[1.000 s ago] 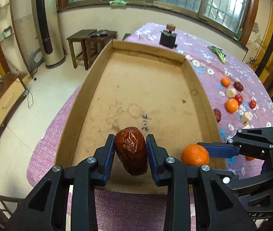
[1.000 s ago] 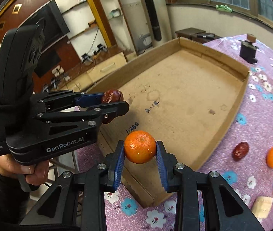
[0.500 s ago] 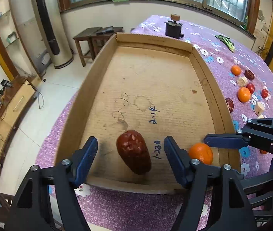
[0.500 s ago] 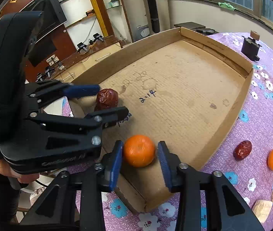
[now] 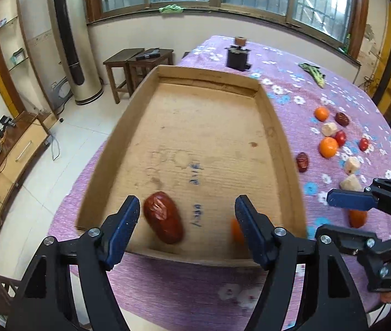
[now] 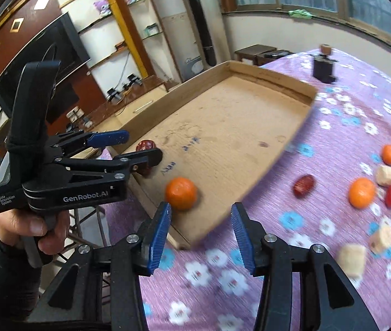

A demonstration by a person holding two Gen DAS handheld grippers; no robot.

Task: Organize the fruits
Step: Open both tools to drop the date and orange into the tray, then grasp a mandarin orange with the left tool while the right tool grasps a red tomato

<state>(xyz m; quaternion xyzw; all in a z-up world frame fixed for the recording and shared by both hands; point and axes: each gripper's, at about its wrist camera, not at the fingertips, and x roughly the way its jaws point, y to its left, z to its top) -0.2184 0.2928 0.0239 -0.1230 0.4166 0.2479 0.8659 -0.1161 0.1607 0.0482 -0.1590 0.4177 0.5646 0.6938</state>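
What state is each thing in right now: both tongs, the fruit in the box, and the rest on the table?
Left tongs: open, empty.
Right tongs: open, empty.
Red date: lying free in the cardboard box, near corner.
Orange: resting free on the box floor.
Loose fruits: outside the box, on the purple tablecloth.

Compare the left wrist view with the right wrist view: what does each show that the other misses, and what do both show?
Only the left wrist view shows the green vegetable lying whole on the cloth near the window side. Only the right wrist view shows the hand gripping the left gripper, and the whole orange, which the left view half hides behind a finger. Both show the cardboard tray, the red date resting in it, the open right gripper, and loose fruit on the purple cloth.
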